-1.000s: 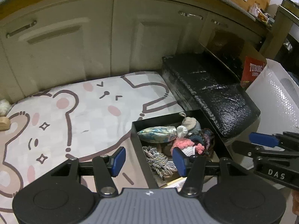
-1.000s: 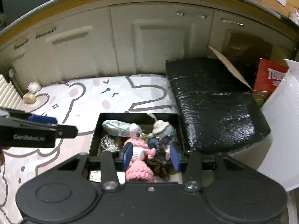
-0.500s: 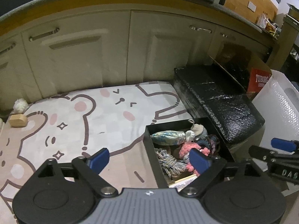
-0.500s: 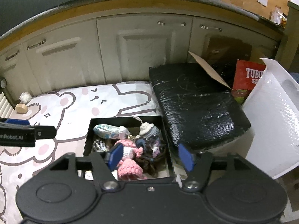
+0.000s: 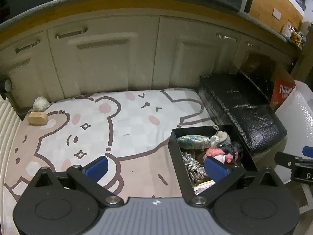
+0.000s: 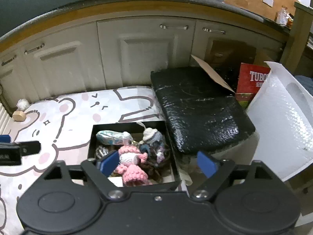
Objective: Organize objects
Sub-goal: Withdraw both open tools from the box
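Note:
A black open box [image 5: 173, 152] [image 6: 90, 139] sits on the bear-print mat [image 5: 121, 129], filled with small toys: a pink crocheted toy [image 6: 130, 157] [image 5: 214, 151], a patterned blue pouch [image 5: 192, 139] [image 6: 111, 136], a grey knit toy [image 6: 154, 135] and a silvery rope [image 5: 192, 164]. My left gripper [image 5: 156, 167] hovers above the mat at the box's left wall, jaws opening, nothing between them. My right gripper [image 6: 158, 163] hangs above the box's near right corner, jaws opening, gripping nothing. A white ball [image 5: 40, 103] and a wooden block [image 5: 37, 118] lie at the mat's far left.
Cream cabinet doors [image 5: 101, 62] close off the back. A black padded cushion [image 6: 199, 109] lies right of the box, with a red carton [image 6: 254, 80] and a cardboard flap behind it. A white bubble-wrap sheet [image 6: 281, 117] stands at the far right.
Both grippers went from nearly shut to wide open. Both drew back and up from the box, so more of the mat and cabinets shows.

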Available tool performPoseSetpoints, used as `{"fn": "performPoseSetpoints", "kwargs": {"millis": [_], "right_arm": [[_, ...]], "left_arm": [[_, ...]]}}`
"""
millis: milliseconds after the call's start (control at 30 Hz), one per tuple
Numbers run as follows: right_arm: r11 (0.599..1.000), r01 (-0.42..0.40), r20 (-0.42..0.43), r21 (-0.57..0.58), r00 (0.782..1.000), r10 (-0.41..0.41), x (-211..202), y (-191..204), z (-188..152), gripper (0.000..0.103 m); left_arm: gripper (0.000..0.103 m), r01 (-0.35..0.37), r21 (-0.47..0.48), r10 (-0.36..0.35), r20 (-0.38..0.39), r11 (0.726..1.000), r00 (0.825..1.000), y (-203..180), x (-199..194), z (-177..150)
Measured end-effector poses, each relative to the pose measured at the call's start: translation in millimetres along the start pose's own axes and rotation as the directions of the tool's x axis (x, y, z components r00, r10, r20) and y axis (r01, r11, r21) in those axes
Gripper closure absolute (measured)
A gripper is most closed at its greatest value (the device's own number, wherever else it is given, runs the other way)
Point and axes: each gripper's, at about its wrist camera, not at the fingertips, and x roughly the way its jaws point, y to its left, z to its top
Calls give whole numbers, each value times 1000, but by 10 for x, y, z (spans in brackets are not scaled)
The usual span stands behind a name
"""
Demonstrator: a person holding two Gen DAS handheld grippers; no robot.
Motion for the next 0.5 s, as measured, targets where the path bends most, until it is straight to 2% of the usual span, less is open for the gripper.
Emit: {"fn": "performPoseSetpoints", "kwargs": {"millis": [300,500], "right_arm": [[1000,23,-7,13,1000,-23,-70,-26,-10,1],[1000,28,-20,10,999,-28,-39,40,-16,0]], "left_arm": [[0,-19,16,19,2,1000,1000,-40,-69,-48],[0,-49,-1,49,1,999,999,109,-67,-71]]}}
